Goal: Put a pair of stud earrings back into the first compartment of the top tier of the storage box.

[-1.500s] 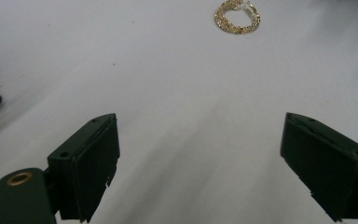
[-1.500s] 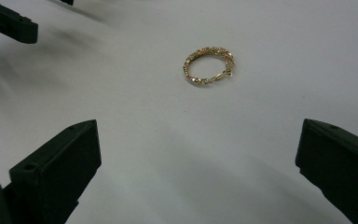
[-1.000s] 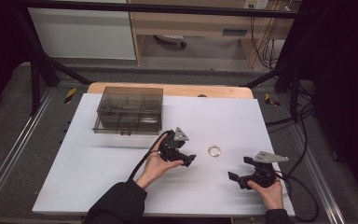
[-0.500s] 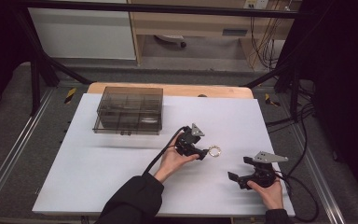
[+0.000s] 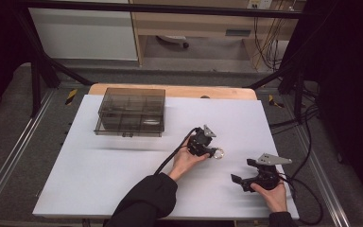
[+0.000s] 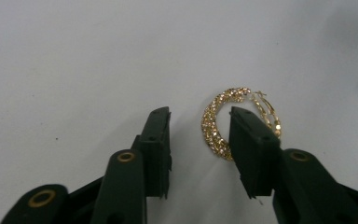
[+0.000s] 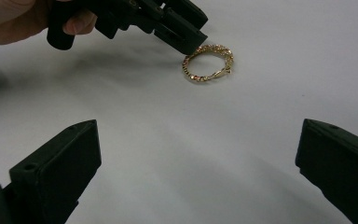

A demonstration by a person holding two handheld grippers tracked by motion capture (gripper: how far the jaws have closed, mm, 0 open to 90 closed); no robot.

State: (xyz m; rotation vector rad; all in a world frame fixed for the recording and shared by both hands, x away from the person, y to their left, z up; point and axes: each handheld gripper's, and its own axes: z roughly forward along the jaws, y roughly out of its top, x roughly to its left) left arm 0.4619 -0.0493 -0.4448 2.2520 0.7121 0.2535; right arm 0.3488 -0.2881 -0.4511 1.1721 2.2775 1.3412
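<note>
- Gold hoop earring [image 6: 223, 123] lies flat on the white desk [image 5: 123, 170], not yet lifted.
- Left gripper [image 6: 200, 140] fingers have just been closing — one sits inside the hoop, no pinch yet.
- Right gripper [image 7: 196, 154] waits nearby — fingers wide, empty.

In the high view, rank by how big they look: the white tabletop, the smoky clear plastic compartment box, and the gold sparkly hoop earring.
Largest to smallest in the high view:
1. White tabletop
2. Smoky clear plastic compartment box, farther from the camera, yet plainly in the middle
3. Gold sparkly hoop earring, tiny
</note>
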